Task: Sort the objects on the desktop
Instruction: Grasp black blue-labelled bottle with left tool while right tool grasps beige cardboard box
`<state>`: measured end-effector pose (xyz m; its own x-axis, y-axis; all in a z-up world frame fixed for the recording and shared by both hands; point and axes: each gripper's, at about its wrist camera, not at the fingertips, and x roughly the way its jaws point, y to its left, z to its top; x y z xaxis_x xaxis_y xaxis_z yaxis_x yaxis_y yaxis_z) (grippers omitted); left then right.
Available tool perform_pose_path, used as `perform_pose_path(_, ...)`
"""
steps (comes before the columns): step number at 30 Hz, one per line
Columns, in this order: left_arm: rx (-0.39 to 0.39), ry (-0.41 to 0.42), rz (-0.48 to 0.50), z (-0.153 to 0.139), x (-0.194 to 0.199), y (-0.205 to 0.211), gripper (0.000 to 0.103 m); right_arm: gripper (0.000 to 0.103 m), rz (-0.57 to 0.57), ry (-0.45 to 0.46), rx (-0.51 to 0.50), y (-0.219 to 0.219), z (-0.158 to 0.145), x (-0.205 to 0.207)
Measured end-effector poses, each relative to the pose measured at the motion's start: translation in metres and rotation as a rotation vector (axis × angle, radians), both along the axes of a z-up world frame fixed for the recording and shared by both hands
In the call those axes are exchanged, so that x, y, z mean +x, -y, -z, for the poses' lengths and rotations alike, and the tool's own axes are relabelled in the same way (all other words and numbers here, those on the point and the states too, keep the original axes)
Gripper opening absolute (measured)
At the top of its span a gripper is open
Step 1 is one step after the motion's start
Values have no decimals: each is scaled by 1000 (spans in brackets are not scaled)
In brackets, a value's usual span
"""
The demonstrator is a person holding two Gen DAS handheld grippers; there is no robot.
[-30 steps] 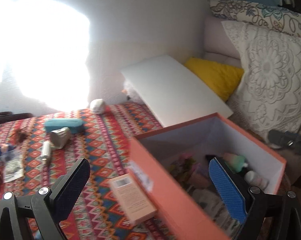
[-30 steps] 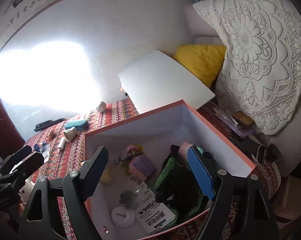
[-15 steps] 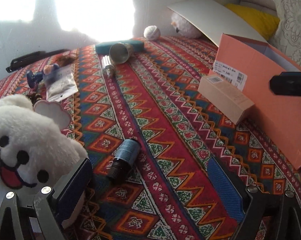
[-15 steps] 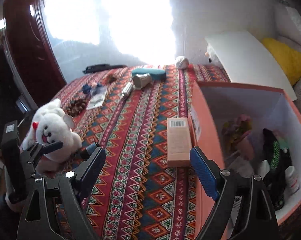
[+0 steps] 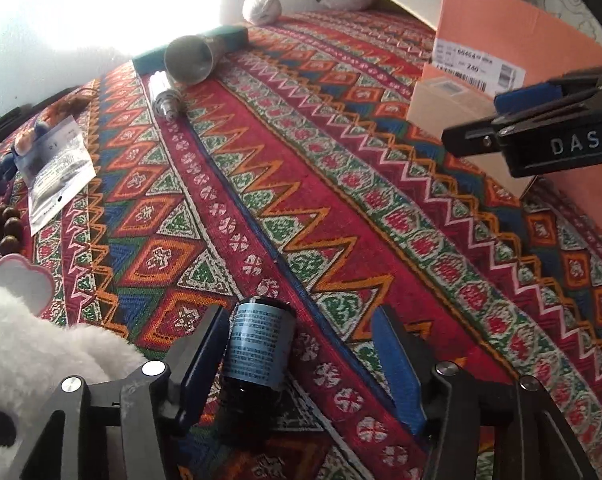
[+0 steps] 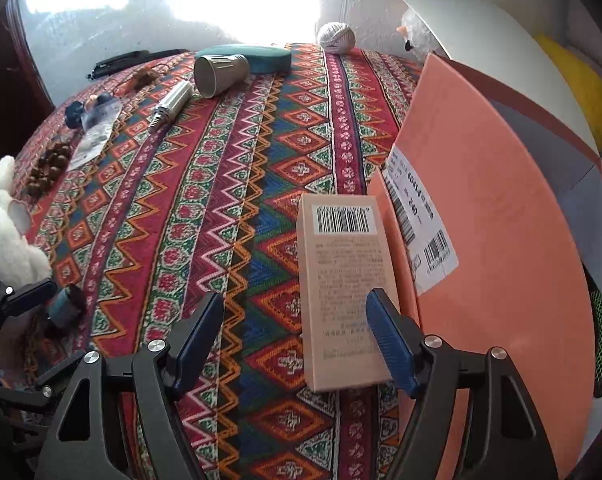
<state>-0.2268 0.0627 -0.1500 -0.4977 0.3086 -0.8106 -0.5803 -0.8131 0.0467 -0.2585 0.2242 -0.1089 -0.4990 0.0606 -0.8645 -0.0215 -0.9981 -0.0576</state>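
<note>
A small dark bottle (image 5: 257,348) with a blue label lies on the patterned cloth between the fingers of my left gripper (image 5: 297,360). That gripper is open, and the bottle rests close to its left finger (image 5: 199,356). A tan carton (image 6: 343,280) with a barcode lies flat against the orange box (image 6: 481,240). My right gripper (image 6: 293,340) hangs open low over the carton's near end, its right finger (image 6: 389,344) above the carton's right edge. The right wrist view also shows the left gripper (image 6: 21,300) at the bottle (image 6: 65,304).
A white plush toy (image 5: 29,360) presses against the left gripper's left side. Farther back lie a metal cup (image 6: 217,70), a teal case (image 6: 257,56), a silver tube (image 6: 171,104), a yarn ball (image 6: 335,38), brown beads (image 6: 49,168) and a plastic packet (image 6: 97,136).
Both grippers left the orange box and dropped to the cloth. The left one moved in around the dark bottle; the right one came down over the tan carton.
</note>
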Motion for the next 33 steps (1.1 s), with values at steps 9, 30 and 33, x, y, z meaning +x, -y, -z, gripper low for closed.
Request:
perform_pose_path(9, 76, 42, -1, -1, 7, 17, 23, 79, -22, -32, 173, 16, 12, 0)
perform_pose_path(30, 179, 69, -85, 8, 22, 29, 24, 72, 115, -49, 299, 16, 24, -23)
perform_pose_path(33, 184, 67, -83, 8, 21, 30, 24, 88, 132, -36, 371, 15, 36, -33)
